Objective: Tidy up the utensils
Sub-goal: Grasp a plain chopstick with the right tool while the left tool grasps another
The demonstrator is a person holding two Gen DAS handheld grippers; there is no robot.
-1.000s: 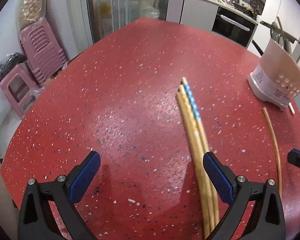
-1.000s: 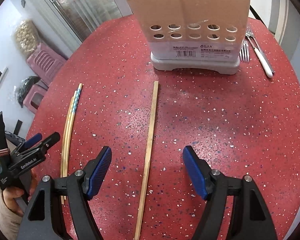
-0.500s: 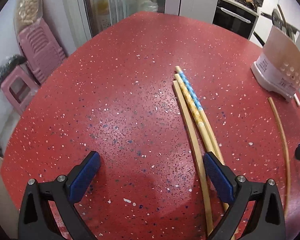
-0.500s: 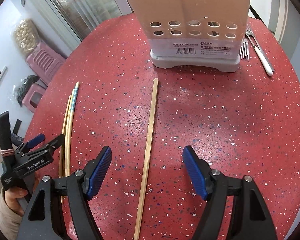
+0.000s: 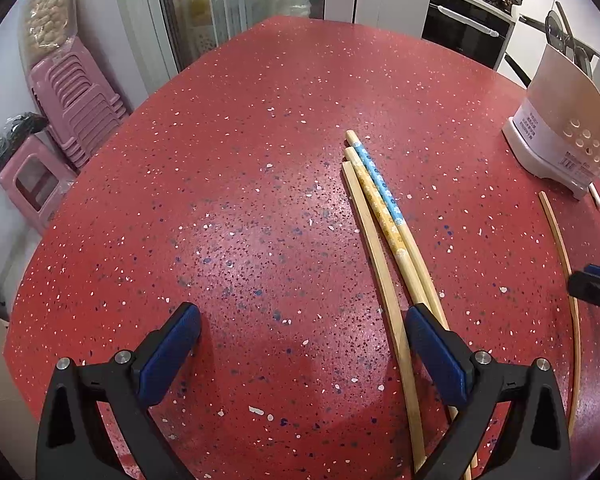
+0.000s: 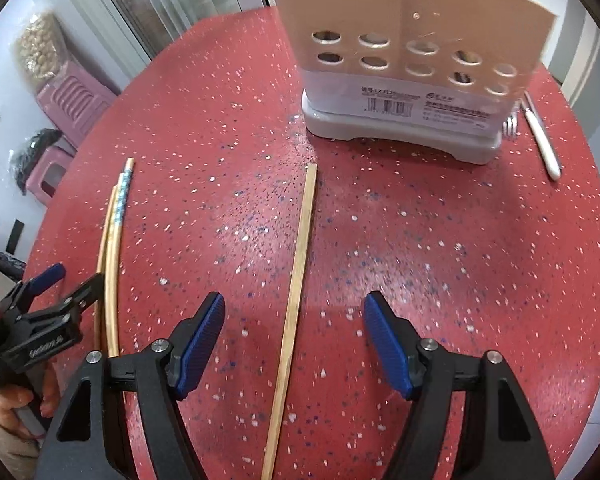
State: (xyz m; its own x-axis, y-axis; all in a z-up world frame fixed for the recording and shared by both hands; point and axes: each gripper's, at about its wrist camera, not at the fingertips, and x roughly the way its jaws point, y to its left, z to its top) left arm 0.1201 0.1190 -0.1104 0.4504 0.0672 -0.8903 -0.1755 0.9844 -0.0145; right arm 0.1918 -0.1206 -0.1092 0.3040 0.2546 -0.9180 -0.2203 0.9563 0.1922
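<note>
You get bright, even indoor light; glare on the speckled red round tabletop [image 5: 260, 208]; fisheye-bent edges; slight motion blur in the right view.

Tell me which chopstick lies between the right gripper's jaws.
The lone plain chopstick, apart from the other three. The right gripper straddles it, jaws closing, not yet touching.

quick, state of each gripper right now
left gripper: open, holding nothing, three chopsticks by its right finger.
right gripper: open, jaws closing, single chopstick between them, not yet gripped.
</note>
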